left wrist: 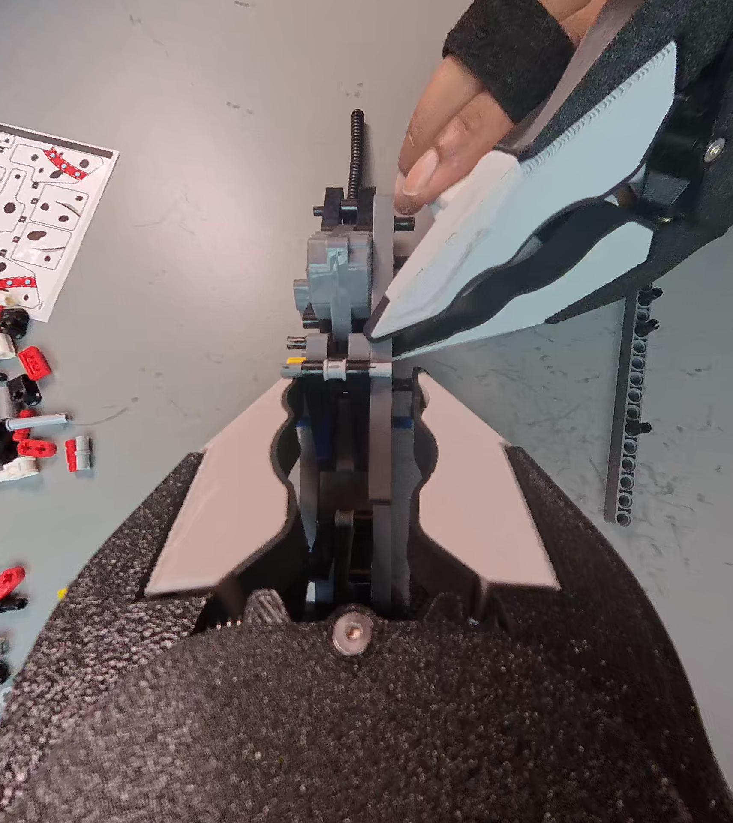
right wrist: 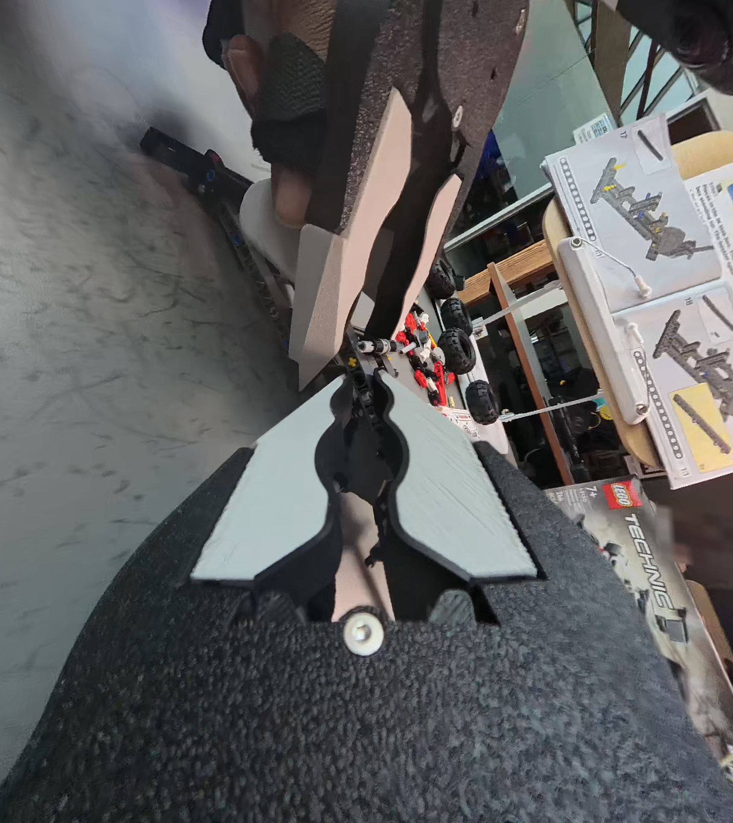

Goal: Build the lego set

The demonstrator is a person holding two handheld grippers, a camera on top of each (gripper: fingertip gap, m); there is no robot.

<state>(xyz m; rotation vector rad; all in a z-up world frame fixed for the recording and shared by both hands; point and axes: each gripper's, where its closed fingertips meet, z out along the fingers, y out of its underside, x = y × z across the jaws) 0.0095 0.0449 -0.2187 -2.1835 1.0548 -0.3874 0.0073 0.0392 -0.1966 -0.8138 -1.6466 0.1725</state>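
Note:
A partly built grey and black lego assembly (left wrist: 333,276) stands on edge, with a black ribbed axle sticking out of its far end. My left gripper (left wrist: 351,383) is shut on the assembly's near part, one finger on each side. My right gripper (left wrist: 383,345) comes in from the upper right, and its tips pinch the assembly's flat dark grey beam. In the right wrist view my right gripper (right wrist: 362,378) is nearly closed on a black studded beam of the assembly (right wrist: 367,403), and the left gripper (right wrist: 342,352) hangs in from above.
A long dark grey beam with pins (left wrist: 632,401) lies on the table at the right. A sticker sheet (left wrist: 22,209) and loose red, black, white and blue pieces (left wrist: 4,401) lie at the left. Black wheels (right wrist: 456,352), an open instruction booklet (right wrist: 667,267) and the set's box (right wrist: 641,556) are beyond.

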